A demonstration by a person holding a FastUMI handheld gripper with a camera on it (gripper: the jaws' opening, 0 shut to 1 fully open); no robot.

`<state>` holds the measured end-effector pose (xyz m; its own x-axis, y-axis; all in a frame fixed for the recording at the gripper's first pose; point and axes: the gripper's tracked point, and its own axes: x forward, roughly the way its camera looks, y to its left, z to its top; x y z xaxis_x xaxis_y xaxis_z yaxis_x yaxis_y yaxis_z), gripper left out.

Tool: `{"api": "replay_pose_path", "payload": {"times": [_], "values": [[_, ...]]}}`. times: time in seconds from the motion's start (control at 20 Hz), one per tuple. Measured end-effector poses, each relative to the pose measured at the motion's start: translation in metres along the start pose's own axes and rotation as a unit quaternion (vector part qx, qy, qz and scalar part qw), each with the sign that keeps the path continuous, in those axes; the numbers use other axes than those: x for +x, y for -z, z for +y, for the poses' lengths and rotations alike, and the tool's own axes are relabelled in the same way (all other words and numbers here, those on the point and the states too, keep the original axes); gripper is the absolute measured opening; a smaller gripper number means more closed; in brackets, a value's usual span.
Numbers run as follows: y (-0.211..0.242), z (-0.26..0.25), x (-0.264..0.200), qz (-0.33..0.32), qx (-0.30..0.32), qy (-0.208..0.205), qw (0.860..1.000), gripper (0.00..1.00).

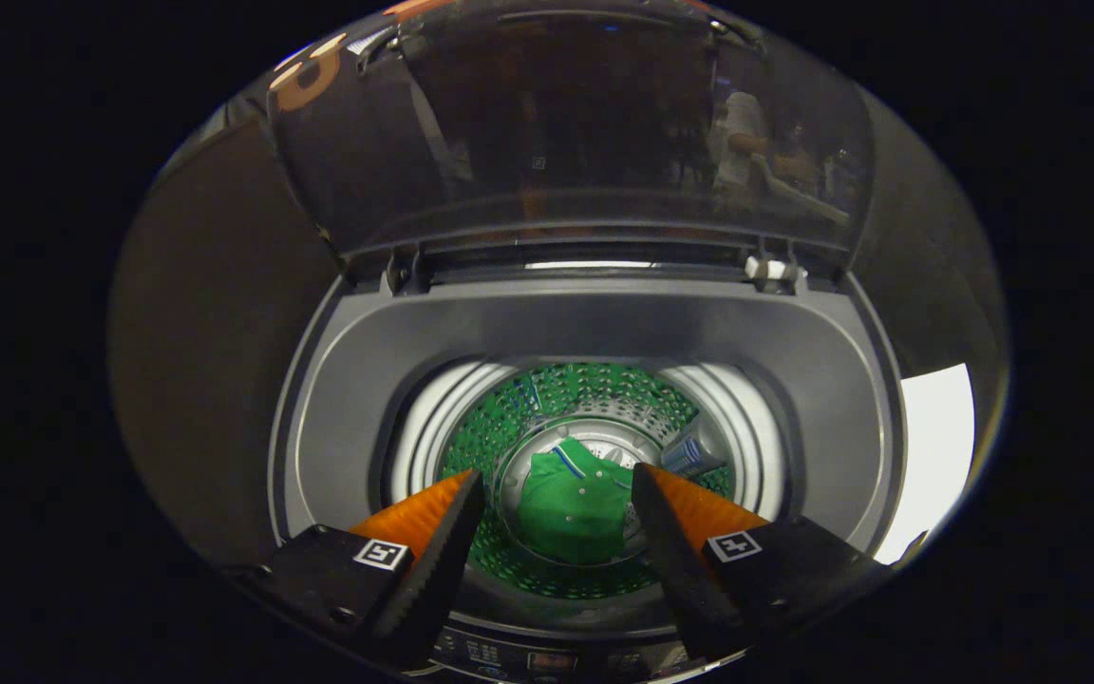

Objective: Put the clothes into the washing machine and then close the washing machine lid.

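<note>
You are holding the gripper [556,499] above the open mouth of the grey top-loading washing machine [594,332], pointing down into it. Its two fingers are standing wide apart and gripping nothing; nothing is lying between them at their own level.

Far below, seen through the gap between the fingers, the green garment with a blue-and-white trimmed collar [571,513] is lying crumpled on the metal floor of the perforated steel drum [594,394], roughly at its centre. The drum's holed wall is picking up a green tint all around the garment. A small pale cylindrical part [689,456] is sitting against the drum wall just beyond the right finger; you cannot tell what it is.

The smoked transparent lid [585,123] is standing raised behind the opening, hinged at the back edge of the machine, and is catching dim reflections of the booth. The control panel with small buttons [518,657] is showing at the machine's near edge, just under the fingers. A bright white patch [932,446] is lying to the right of the machine's body.
</note>
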<state>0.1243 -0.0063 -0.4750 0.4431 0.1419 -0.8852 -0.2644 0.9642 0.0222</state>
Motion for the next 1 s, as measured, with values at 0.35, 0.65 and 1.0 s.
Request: {"api": "replay_pose_path", "payload": {"times": [0.35,0.65,1.0], "values": [[-0.071,-0.001,-0.083,-0.119,-0.005,-0.001,0.993,0.99],[-0.126,0.012,-0.166,-0.215,0.009,-0.022,0.976,0.98],[-0.226,0.011,-0.228,-0.308,0.016,-0.031,0.951,0.98]]}}
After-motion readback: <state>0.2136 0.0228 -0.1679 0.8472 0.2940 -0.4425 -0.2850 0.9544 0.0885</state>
